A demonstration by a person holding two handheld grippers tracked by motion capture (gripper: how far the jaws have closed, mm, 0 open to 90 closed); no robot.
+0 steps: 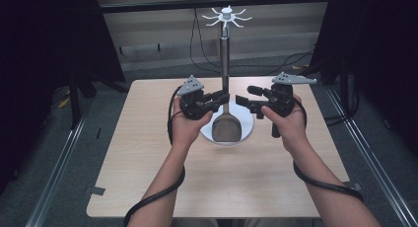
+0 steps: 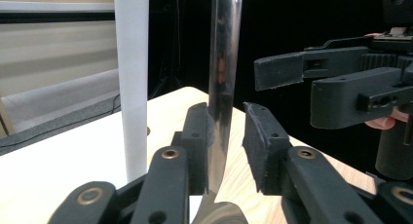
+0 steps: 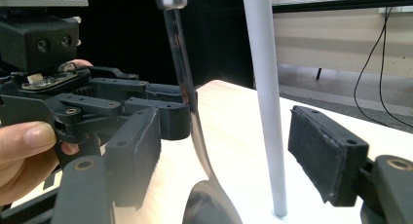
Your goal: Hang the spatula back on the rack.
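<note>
Spatula [image 1: 226, 124], a polished steel one, hangs head-down from the white hook rack [image 1: 226, 16] on a pole whose round base [image 1: 245, 133] sits near the middle of the counter [image 1: 148, 153], toward its far edge. It looks rigid, fairly light and slick, free to swing on its hook. The left tool [image 2: 226, 146] has its pads spread around the thin handle [image 2: 223, 73], one pad touching it, not pinched. The right tool [image 3: 243, 151] is spread wide, spanning handle and white pole [image 3: 263, 87]. Likely best hold: the flat handle just above the blade, pads on the broad faces, firm against slipping.
</note>
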